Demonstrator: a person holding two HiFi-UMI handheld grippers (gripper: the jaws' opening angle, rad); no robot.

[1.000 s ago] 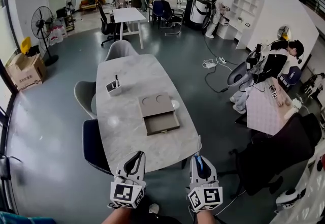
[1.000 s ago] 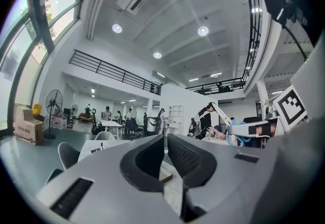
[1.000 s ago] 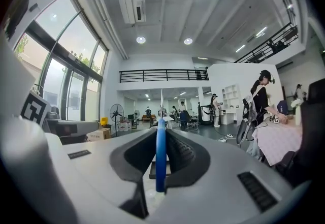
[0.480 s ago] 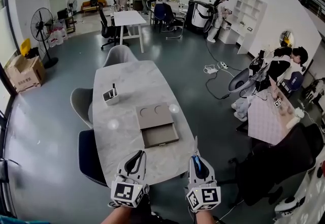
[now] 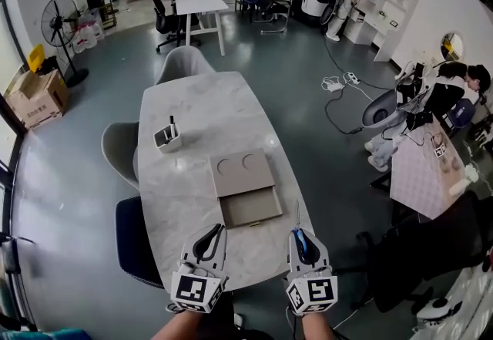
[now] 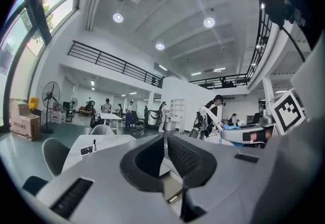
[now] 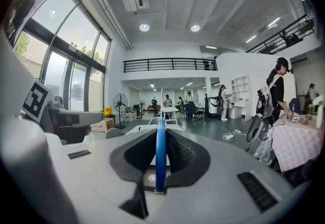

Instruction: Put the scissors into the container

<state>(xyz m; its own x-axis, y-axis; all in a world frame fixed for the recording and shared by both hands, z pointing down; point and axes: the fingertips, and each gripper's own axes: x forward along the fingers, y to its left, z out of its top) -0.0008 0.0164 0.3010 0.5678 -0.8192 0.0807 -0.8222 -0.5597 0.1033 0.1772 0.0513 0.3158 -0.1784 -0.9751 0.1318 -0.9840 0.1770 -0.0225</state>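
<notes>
The scissors [image 5: 298, 223] have a blue handle and thin blades that point forward, away from me. My right gripper [image 5: 298, 235] is shut on that blue handle [image 7: 160, 152], which stands edge-on between the pads. My left gripper [image 5: 217, 229] is beside it, shut with nothing in it; its jaws [image 6: 164, 142] meet at the tips. Both grippers hover over the near end of the marble table [image 5: 192, 111]. The container [image 5: 166, 136], a small white holder with a dark pen in it, stands far ahead on the table's left side, also in the left gripper view [image 6: 87, 150].
A flat grey box [image 5: 243, 186] with two round recesses and an open drawer lies mid-table, just ahead of the grippers. Chairs [image 5: 120, 150] stand along the table's left side. A person sits at a patterned table [image 5: 422, 175] to the right. Cables lie on the floor [image 5: 336, 85].
The table has come nearer in the head view. Both grippers, earlier short of its near edge, now hang over the near end. The right gripper still holds the scissors.
</notes>
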